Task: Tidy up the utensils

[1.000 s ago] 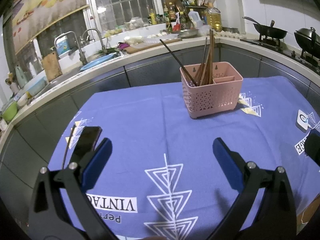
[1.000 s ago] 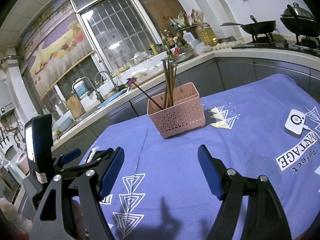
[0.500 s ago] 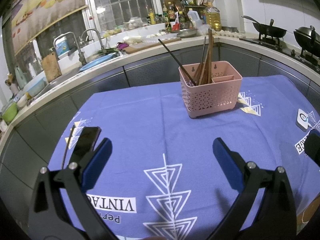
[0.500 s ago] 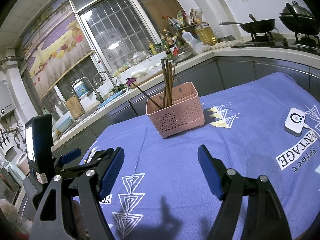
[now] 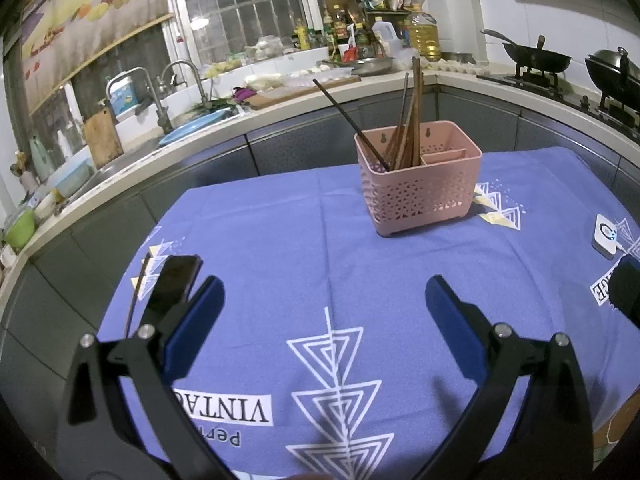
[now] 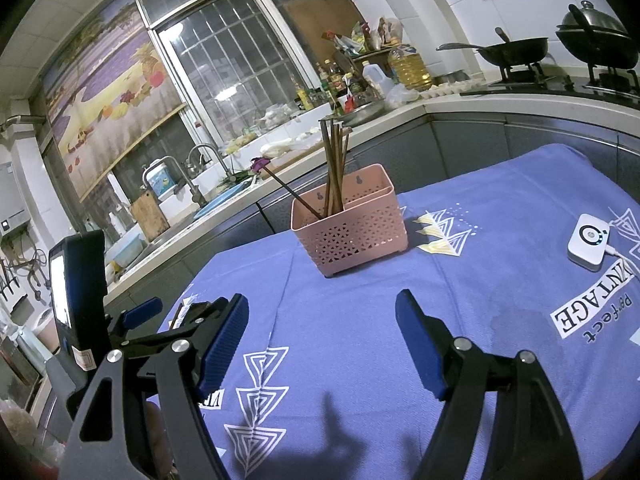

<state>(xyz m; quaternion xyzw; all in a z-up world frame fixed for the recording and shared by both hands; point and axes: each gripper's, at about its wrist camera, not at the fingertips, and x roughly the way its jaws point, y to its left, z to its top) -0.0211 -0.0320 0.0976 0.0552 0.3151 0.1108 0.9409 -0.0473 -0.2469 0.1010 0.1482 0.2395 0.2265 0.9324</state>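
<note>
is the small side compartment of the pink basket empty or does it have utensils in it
Empty as far as shows: the pink basket holds all its chopsticks in the large section; nothing rises from the small compartment, though its bottom is hidden.

Both tools look alike. The left gripper has two black, angular plastic arms with cut-out slots, each joined by two round silver screws. Its fingers carry dark blue ribbed pads on their inner faces. The right gripper has the same black frame, silver screw heads and blue ribbed fingers. In the right wrist view, a black block with a lit screen and a small label is mounted on the left gripper.
</note>
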